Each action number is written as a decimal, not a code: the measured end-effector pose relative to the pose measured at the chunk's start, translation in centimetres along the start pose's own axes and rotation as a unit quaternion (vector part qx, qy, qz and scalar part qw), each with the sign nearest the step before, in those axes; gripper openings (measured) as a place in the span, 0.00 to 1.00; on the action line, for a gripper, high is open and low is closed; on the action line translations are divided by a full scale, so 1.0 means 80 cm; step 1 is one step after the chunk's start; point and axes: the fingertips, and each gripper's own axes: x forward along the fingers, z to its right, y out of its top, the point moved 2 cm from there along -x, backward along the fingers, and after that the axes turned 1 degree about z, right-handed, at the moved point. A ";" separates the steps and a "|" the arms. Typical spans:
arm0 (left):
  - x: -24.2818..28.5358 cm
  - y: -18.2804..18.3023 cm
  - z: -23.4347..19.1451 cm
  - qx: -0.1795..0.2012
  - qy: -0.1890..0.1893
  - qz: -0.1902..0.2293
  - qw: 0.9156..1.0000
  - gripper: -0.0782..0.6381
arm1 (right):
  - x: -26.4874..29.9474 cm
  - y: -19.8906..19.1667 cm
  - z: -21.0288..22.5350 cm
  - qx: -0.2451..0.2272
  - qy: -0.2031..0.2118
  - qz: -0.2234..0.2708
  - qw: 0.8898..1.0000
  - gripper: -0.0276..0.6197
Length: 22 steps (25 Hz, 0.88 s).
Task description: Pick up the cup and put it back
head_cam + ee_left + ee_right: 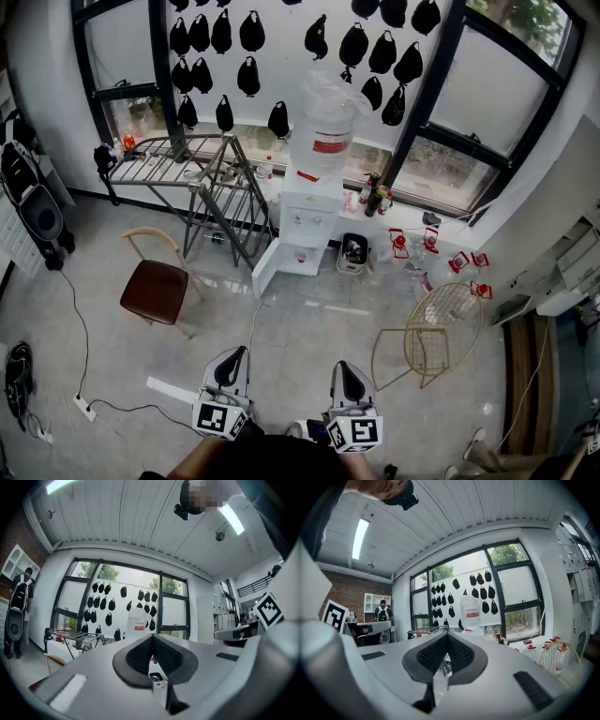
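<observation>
Water cooler stands by the far wall. L tool & R tool sit low by the body, both shut tight w/ nothing in them, prob. waiting to start. Cup: maybe the tiny thing in the cooler's nook, too small to tell.

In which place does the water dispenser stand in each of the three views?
Head view: water dispenser at upper middle, by the window.
Left gripper view: centre, small, just left of middle.
Right gripper view: centre, just right of middle.
Shared landmark: black bags hanging on the window behind it.
</observation>
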 end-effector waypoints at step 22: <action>-0.009 0.004 -0.028 -0.004 -0.011 0.000 1.000 0.12 | 0.021 -0.009 -0.035 -0.001 0.006 -0.010 1.000 0.43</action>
